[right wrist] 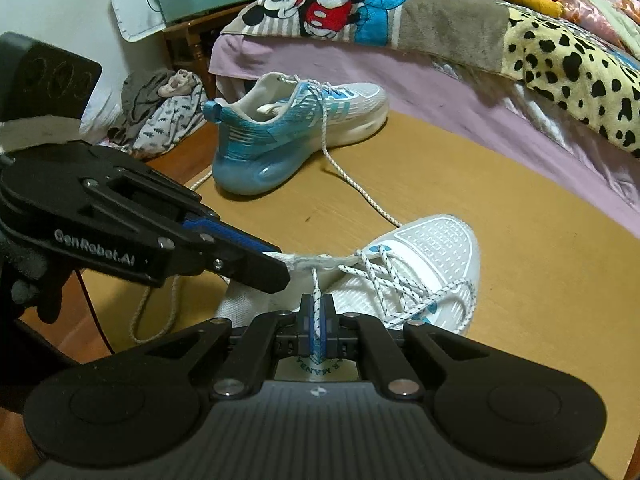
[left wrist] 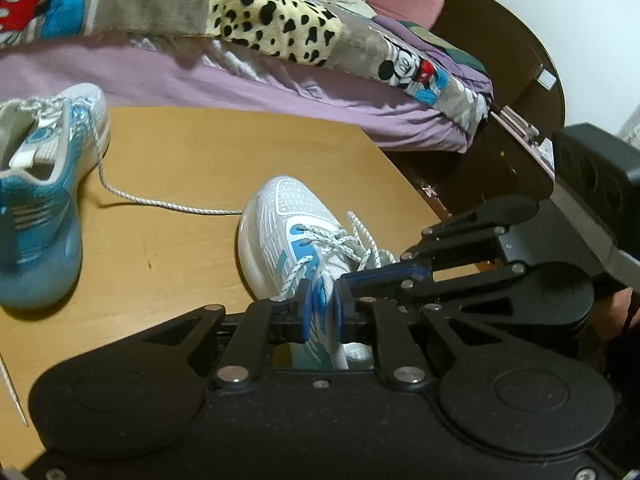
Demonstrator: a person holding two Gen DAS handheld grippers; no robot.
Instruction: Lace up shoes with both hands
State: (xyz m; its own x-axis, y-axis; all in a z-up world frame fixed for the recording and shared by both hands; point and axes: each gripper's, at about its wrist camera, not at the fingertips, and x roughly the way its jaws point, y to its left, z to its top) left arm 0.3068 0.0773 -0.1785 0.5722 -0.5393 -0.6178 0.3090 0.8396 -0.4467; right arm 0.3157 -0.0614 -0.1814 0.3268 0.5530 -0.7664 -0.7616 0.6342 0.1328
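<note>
A white and blue shoe [left wrist: 280, 208] [right wrist: 436, 248] lies on the brown table [left wrist: 200, 152], toe pointing away, its speckled laces crossed over the tongue. My left gripper [left wrist: 322, 304] [right wrist: 280, 270] is shut on the edge of the shoe's upper near the top eyelets. Just beside it, my right gripper [right wrist: 317, 314] [left wrist: 346, 280] is shut on a speckled lace end [right wrist: 316, 292] that rises from the shoe. A second matching shoe [left wrist: 52, 184] [right wrist: 280, 136] stands farther off to the left, and its loose lace [left wrist: 160, 202] [right wrist: 352, 184] trails toward the near shoe.
A bed with a purple sheet [left wrist: 280, 92] [right wrist: 440, 100] and cartoon and spotted blankets borders the table's far side. A dark footboard [left wrist: 500, 60] stands at the right. A pile of clothes [right wrist: 160, 120] lies on the floor to the left.
</note>
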